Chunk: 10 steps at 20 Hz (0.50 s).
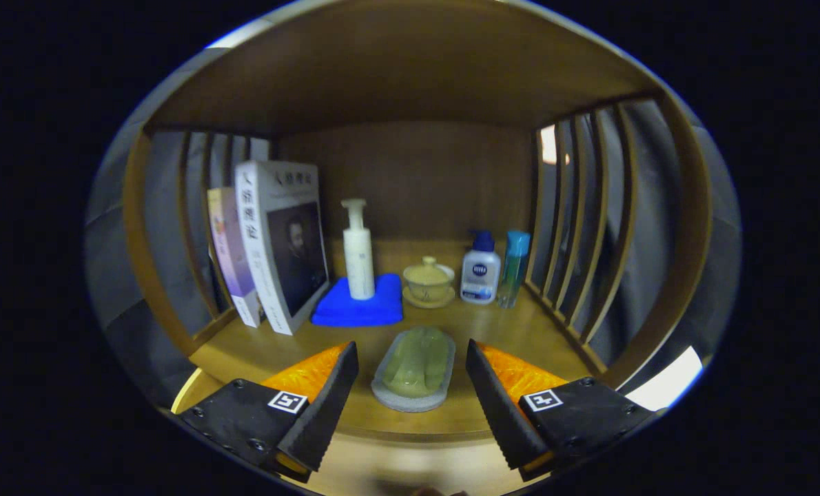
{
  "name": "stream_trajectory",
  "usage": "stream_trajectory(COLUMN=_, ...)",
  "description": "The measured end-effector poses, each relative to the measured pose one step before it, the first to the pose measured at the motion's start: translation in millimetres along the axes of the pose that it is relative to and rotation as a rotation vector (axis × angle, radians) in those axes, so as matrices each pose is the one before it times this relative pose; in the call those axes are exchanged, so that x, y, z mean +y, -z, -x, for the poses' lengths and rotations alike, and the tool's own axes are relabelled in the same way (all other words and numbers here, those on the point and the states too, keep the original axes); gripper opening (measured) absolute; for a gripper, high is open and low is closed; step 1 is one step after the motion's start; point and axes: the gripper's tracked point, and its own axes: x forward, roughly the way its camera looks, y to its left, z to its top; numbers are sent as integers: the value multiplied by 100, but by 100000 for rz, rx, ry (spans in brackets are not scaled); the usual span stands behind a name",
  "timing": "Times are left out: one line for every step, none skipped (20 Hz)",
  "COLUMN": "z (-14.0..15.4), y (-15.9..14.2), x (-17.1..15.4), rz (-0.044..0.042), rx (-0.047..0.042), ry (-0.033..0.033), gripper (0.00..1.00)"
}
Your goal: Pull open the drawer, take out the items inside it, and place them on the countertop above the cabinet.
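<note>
Wooden countertop with slatted sides carries two upright books, a pump bottle on a blue cloth, a lidded cup and two small bottles. Between the fingers of the wide-spread gripper lies a soap dish, touching neither finger.

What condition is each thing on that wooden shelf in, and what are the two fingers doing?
gripper: open, fingers either side of the soap dish, not touching
soap dish: flat, holding a green soap
books: upright, leaning
pump bottle: upright on the blue cloth
lidded cup: lid on, on its saucer
two small bottles: upright, capped
</note>
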Motion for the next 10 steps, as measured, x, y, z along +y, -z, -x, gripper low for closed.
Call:
stream_trajectory(z=1859, y=-642, x=491, rz=1250, rx=-4710, ry=-1070, gripper=98)
stream_trajectory(z=1690, y=-540, x=319, rz=615, rx=-4263, ry=-210, gripper=98)
stream_trajectory(z=1504, y=-269, x=403, rz=203, rx=-3379, ry=-356, gripper=98)
stream_trajectory(z=1587, y=412, x=576, rz=41, rx=-2501, ry=-1057, gripper=98)
stream_trajectory(z=1427, y=31, x=590, rz=-68, rx=-1602, ry=-949, gripper=98)
stream_trajectory(z=1238, y=189, x=459, rz=-219, rx=-1122, ry=-363, gripper=98)
stream_trajectory(z=1223, y=167, x=490, rz=-48, rx=-1102, ry=-559, gripper=98)
stream_trajectory(z=1105, y=118, x=404, rz=-379, rx=-827, ry=1, gripper=98)
stream_trajectory(z=1094, y=161, x=410, rz=-804, rx=-1258, ry=-94, gripper=98)
stream_trajectory(z=963, y=137, x=413, rz=-1269, rx=-1253, ry=-191, gripper=98)
